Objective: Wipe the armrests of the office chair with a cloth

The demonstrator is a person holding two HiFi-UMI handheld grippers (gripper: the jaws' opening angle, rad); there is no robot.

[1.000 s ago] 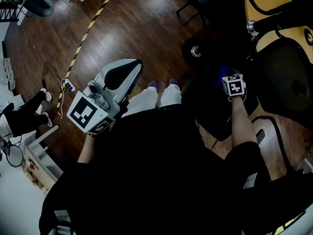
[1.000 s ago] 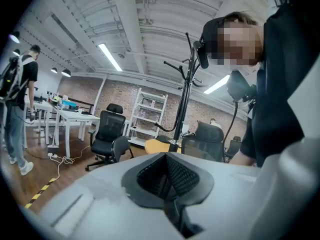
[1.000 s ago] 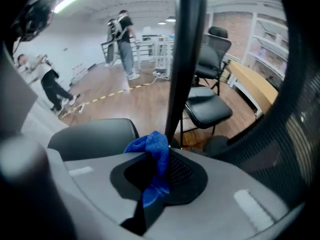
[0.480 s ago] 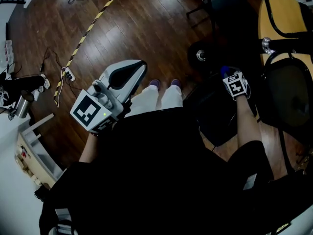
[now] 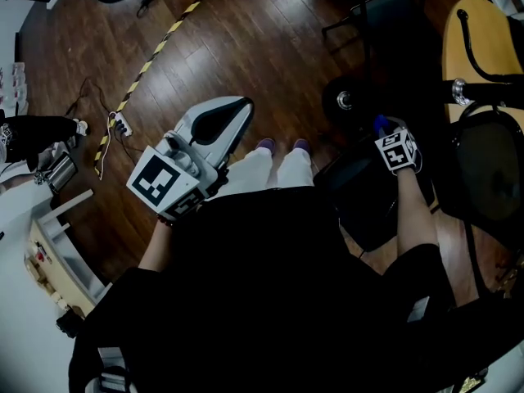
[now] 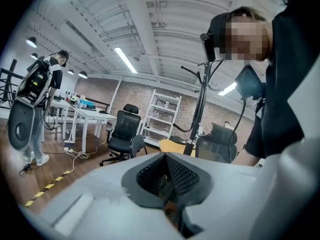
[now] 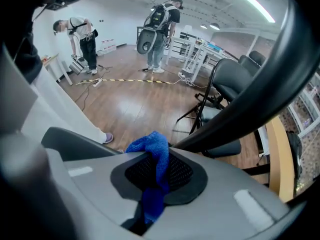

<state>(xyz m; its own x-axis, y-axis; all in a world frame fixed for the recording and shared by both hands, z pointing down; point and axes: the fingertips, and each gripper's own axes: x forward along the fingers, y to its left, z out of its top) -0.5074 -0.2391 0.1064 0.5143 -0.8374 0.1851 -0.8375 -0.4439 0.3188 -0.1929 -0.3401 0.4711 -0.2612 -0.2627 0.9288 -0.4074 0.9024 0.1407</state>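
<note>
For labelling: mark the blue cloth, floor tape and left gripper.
blue cloth [image 7: 156,151], right gripper view, fold between the jaws
floor tape [image 5: 174,26], head view, its middle stretch
left gripper [image 6: 166,170], left gripper view, where jaws meet

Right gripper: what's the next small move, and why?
Probably ease the right gripper sideways so the blue cloth presses onto the curved black chair bar, likely the armrest. The jaws are shut on the cloth, and its free tuft sits right beside the bar's near end, but I can't confirm contact, so wiping looks ready to start there.
</note>
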